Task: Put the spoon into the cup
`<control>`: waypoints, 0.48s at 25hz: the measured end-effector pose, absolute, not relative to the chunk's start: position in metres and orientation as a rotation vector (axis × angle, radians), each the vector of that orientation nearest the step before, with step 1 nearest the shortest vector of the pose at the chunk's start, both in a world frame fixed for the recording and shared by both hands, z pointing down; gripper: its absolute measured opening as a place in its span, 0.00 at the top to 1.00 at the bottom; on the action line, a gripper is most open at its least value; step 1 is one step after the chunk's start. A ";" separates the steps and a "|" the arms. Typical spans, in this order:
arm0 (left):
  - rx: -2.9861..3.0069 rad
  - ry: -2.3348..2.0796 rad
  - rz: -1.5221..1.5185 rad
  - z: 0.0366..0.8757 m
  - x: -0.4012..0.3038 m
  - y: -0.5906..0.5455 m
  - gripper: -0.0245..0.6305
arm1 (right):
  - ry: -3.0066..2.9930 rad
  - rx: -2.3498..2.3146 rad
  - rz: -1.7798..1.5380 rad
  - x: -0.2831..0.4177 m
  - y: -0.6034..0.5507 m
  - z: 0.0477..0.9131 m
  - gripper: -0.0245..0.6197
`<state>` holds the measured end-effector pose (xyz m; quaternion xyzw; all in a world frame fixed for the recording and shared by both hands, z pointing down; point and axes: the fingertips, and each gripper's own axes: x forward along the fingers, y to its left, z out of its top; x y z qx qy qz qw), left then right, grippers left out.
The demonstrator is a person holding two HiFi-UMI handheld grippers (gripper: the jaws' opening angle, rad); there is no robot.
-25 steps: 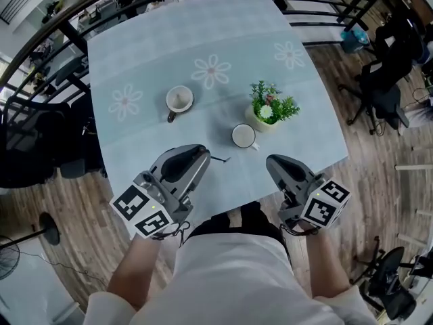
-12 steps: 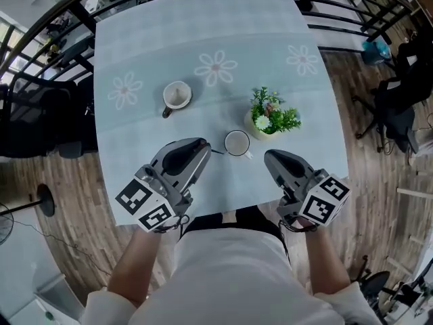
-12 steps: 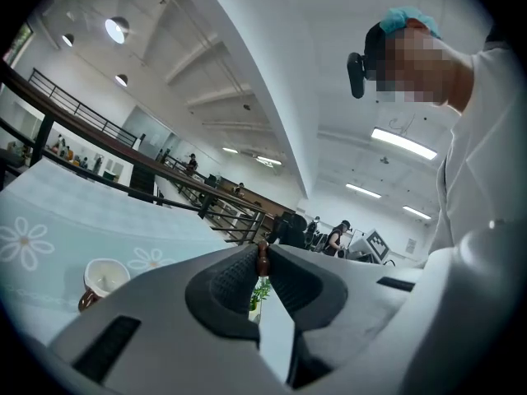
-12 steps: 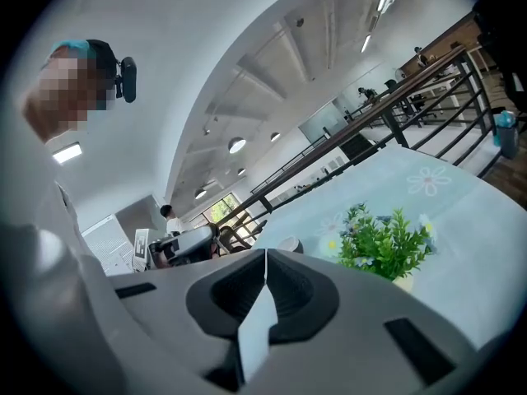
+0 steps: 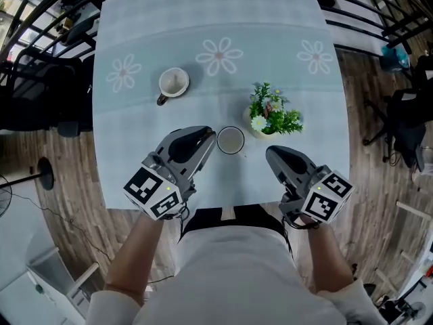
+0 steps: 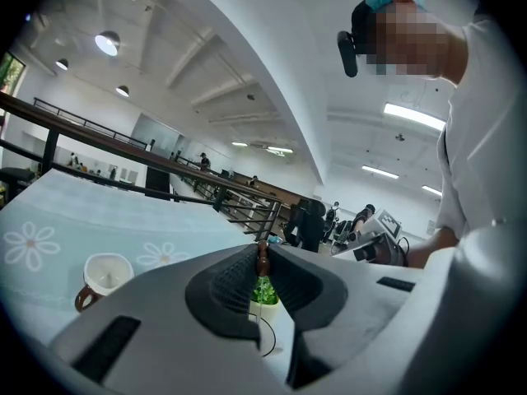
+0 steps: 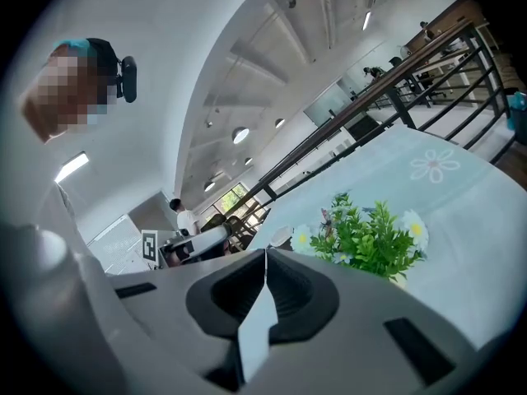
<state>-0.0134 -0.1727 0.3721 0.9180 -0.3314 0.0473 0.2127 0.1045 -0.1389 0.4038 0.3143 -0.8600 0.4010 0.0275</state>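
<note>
A white cup (image 5: 231,140) stands on the pale blue tablecloth (image 5: 135,154), just left of a small potted plant (image 5: 272,116). My left gripper (image 5: 210,136) is beside the cup's left rim, shut on the spoon (image 6: 263,259). In the left gripper view only the spoon's thin brown handle shows, pinched between the pads; in the head view the gripper hides it. My right gripper (image 5: 273,154) hovers near the table's front edge, right of the cup, with its jaws pressed together (image 7: 264,255) and nothing between them.
A second white cup with a brown handle (image 5: 173,83) stands further back on the left. The potted plant (image 7: 369,239) is close in front of the right gripper. Dark railings (image 5: 40,19) and office chairs (image 5: 406,117) surround the table.
Both grippers have moved forward and lower over the table. The left gripper with the spoon has come up to the near cup's rim.
</note>
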 end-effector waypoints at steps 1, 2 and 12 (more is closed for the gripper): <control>2.549 -0.925 0.140 0.376 -0.012 -0.174 0.88 | -2.653 0.961 1.243 0.105 -0.140 0.407 0.92; 2.550 -0.928 0.148 0.379 -0.010 -0.176 0.88 | -2.651 0.952 1.248 0.105 -0.141 0.409 0.93; 2.592 -0.935 0.247 0.418 0.005 -0.180 0.88 | -2.620 0.889 1.269 0.102 -0.139 0.433 0.92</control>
